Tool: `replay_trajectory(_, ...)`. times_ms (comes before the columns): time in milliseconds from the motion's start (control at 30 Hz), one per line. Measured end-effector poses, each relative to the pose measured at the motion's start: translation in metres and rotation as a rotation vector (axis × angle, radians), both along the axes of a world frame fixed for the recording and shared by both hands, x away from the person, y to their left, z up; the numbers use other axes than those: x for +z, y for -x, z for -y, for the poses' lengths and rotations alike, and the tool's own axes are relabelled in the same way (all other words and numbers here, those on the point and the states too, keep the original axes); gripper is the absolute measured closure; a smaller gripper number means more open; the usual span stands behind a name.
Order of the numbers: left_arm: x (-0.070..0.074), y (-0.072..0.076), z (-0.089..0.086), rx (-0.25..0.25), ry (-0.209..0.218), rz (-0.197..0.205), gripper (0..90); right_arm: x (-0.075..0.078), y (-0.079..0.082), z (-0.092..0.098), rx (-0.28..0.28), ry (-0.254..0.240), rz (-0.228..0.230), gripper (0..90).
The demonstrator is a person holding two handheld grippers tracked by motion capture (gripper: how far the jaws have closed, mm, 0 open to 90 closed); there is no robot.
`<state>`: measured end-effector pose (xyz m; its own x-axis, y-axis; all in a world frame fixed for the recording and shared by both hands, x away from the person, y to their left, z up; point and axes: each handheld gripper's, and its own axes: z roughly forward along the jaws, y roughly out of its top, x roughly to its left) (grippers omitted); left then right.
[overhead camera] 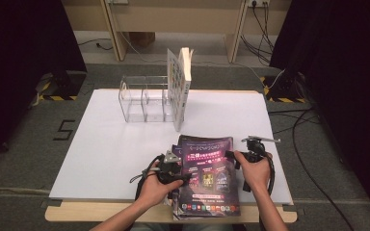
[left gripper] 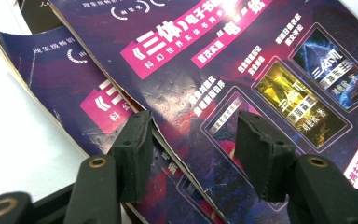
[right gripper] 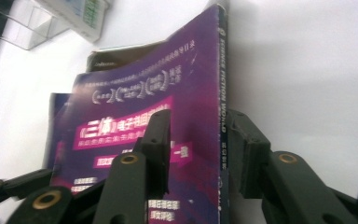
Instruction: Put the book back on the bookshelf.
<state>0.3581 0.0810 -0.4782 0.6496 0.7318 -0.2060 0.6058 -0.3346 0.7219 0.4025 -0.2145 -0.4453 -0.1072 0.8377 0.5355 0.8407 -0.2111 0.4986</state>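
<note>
A stack of purple magazines lies at the table's front edge, and the top magazine (overhead camera: 206,168) has pink title bands. My left gripper (overhead camera: 185,176) is at that magazine's left edge. In the left gripper view, my left gripper (left gripper: 195,123) stands open: one jaw is at the torn edge of the top magazine (left gripper: 223,60), the other over its cover. My right gripper (overhead camera: 231,155) is at the right edge. In the right gripper view, my right gripper (right gripper: 199,123) is open astride the spine (right gripper: 223,70), which looks raised off the white sheet.
A clear acrylic organizer (overhead camera: 142,98) stands at the back of the white table sheet (overhead camera: 106,144), with a thick book (overhead camera: 180,86) upright at its right end. A lower magazine (left gripper: 60,79) pokes out to the left under the top one. Cables run across the floor to the right.
</note>
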Motion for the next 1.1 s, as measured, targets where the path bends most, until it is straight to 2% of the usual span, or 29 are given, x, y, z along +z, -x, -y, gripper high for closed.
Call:
replay_trajectory(33,0.000,0.000,0.000,0.002,0.001,0.000,46.1,0.009,0.001,-0.001,0.028,-0.035,0.010,65.5)
replay_trajectory(133,0.001,0.000,-0.001,0.006,0.005,-0.010,45.7,0.014,0.001,-0.006,0.052,-0.007,0.017,64.1)
replay_trajectory(200,0.000,0.000,-0.002,0.011,0.015,-0.011,45.9,0.017,-0.001,-0.011,0.069,-0.015,0.016,63.9)
replay_trajectory(267,-0.001,0.001,-0.002,0.011,0.015,-0.001,45.9,0.017,-0.004,-0.014,0.091,-0.009,0.004,62.6)
replay_trajectory(533,0.000,0.001,-0.002,0.004,0.005,0.001,46.1,0.009,-0.014,-0.020,0.113,0.026,-0.051,62.7)
replay_trajectory(667,-0.001,0.002,-0.001,0.002,-0.001,0.013,46.4,0.008,-0.021,-0.021,0.133,0.057,-0.064,67.8)
replay_trajectory(800,-0.001,0.002,-0.001,0.002,-0.001,0.013,46.3,0.009,-0.023,-0.020,0.134,0.084,-0.079,83.6)
replay_trajectory(933,-0.001,0.002,-0.003,0.001,0.009,0.007,45.7,0.012,-0.022,-0.019,0.141,0.071,-0.073,84.3)
replay_trajectory(1033,0.000,0.002,-0.007,0.005,0.043,-0.002,46.3,0.016,-0.019,-0.020,0.146,0.070,-0.055,84.4)
replay_trajectory(1100,0.003,0.004,-0.011,0.010,0.059,0.011,46.5,0.018,-0.017,-0.020,0.149,0.066,-0.039,84.5)
